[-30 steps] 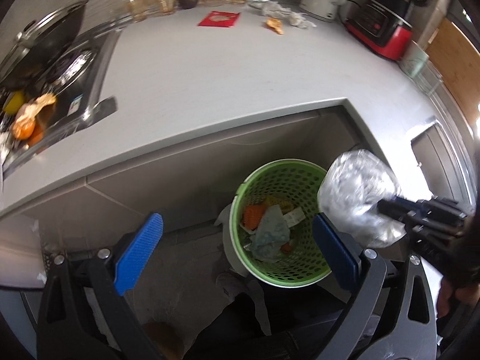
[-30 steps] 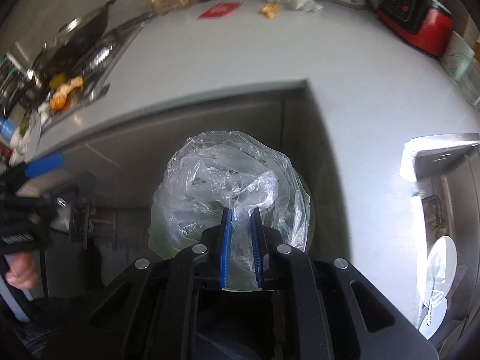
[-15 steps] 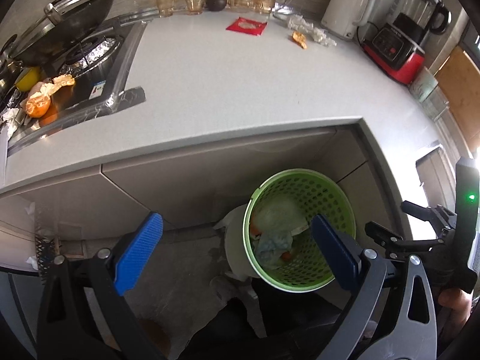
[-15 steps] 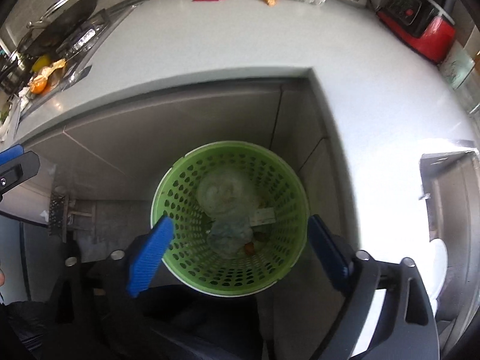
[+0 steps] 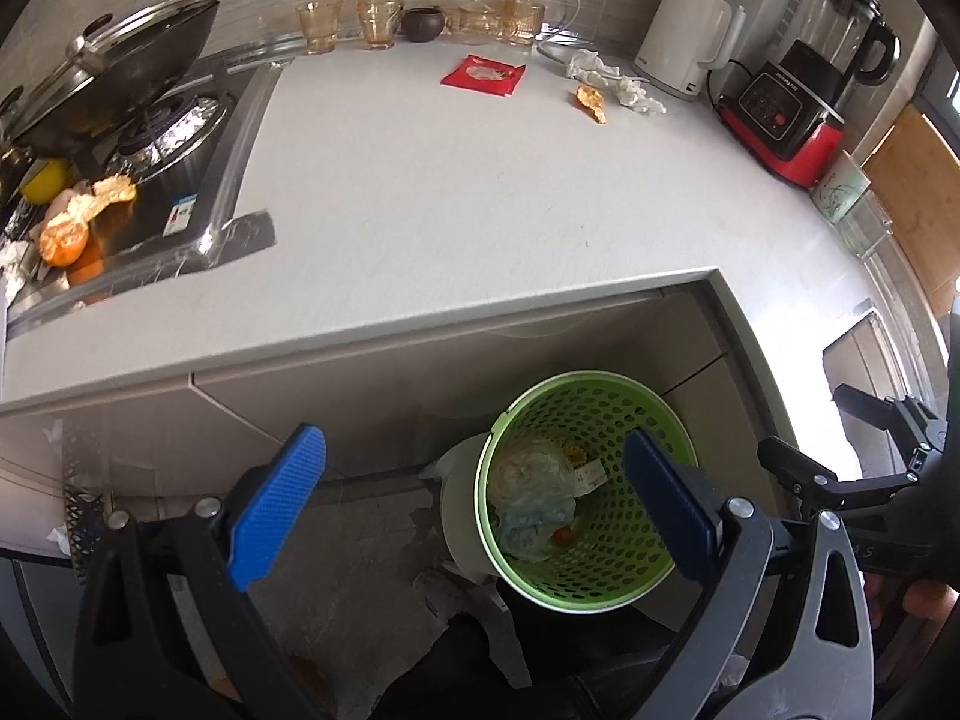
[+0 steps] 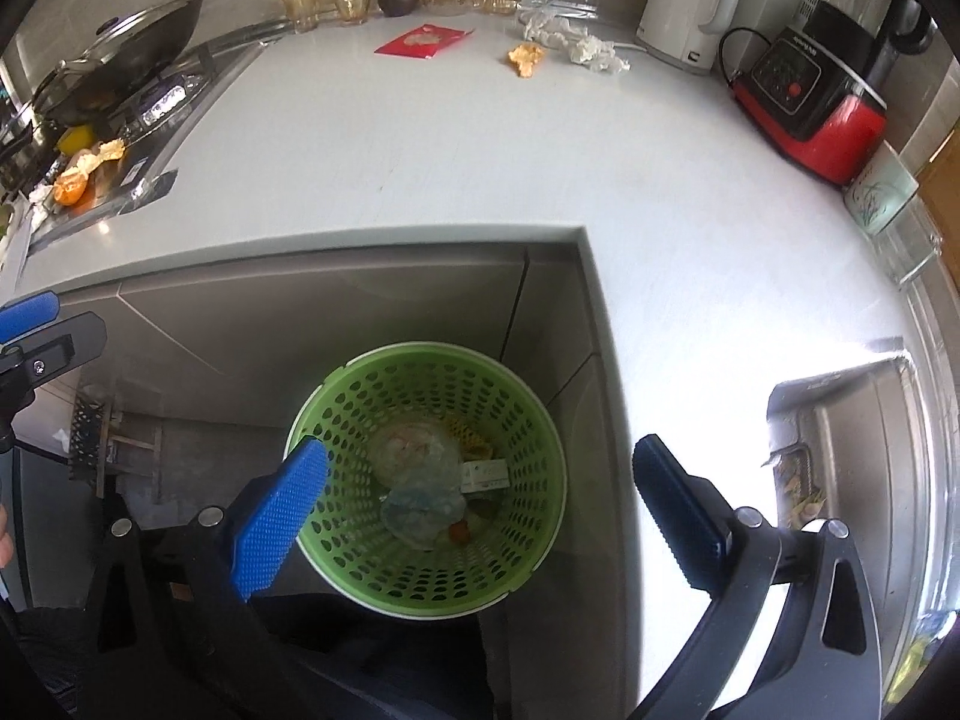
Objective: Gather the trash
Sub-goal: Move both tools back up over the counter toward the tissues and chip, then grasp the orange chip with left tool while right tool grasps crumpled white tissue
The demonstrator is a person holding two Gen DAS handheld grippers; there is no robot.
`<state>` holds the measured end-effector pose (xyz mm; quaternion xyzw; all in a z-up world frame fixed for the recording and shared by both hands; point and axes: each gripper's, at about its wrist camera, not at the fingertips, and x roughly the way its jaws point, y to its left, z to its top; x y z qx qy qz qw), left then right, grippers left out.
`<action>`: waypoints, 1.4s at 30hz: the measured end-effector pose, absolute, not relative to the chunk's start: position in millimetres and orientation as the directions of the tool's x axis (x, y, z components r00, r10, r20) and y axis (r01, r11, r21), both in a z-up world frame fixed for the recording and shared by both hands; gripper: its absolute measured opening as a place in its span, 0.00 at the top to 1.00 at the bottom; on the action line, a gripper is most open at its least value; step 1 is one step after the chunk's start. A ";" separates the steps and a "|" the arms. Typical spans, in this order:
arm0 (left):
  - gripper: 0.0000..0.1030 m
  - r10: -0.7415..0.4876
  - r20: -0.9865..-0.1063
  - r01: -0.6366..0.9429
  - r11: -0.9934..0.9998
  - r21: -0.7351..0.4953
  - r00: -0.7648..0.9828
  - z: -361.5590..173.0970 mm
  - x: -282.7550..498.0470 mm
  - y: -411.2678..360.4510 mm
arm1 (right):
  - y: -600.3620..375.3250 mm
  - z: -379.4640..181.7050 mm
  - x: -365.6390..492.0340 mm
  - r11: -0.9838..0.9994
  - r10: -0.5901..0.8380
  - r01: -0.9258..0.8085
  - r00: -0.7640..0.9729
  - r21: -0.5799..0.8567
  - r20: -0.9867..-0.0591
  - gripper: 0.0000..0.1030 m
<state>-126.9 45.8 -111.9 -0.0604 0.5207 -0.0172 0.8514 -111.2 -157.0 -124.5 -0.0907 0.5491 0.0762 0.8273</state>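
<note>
— Grippers? State?
— Right gripper point(image 6: 474, 516): jaws spread wide, nothing between the pads, hung over the green basket point(image 6: 540, 438). Left gripper point(image 5: 474, 516): likewise wide apart, empty, just beside that basket.
— Basket contents?
— Clear plastic bag point(image 6: 417, 450) inside, on top of paper scraps and a bit of orange.
— Left to collect?
— Plenty, by the look of it: red packet point(image 5: 483, 75), orange peel point(image 5: 591, 102) and crumpled tissue point(image 5: 612, 81) far back on the counter point(image 5: 480, 210); more peel point(image 5: 78, 222) by the stove point(image 5: 162, 138). Roughly partway through, judged from that.
</note>
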 end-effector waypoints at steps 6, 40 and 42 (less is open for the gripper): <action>0.07 -0.094 -0.881 -0.030 0.992 -0.121 0.464 -105.9 -98.6 38.6 | -168.2 -119.3 -84.2 0.973 0.045 -0.224 0.393 -0.048 -0.918 0.02; 0.07 -0.106 -0.830 0.007 0.993 -0.122 0.547 -144.4 222.5 -79.2 | -253.5 -162.2 305.5 0.973 0.172 -0.221 0.497 0.068 -0.851 0.02; 0.07 -0.109 -0.834 -0.008 0.991 -0.134 0.541 -152.0 235.3 -79.4 | -251.7 -169.7 326.5 0.969 0.174 -0.238 0.492 0.060 -0.853 0.02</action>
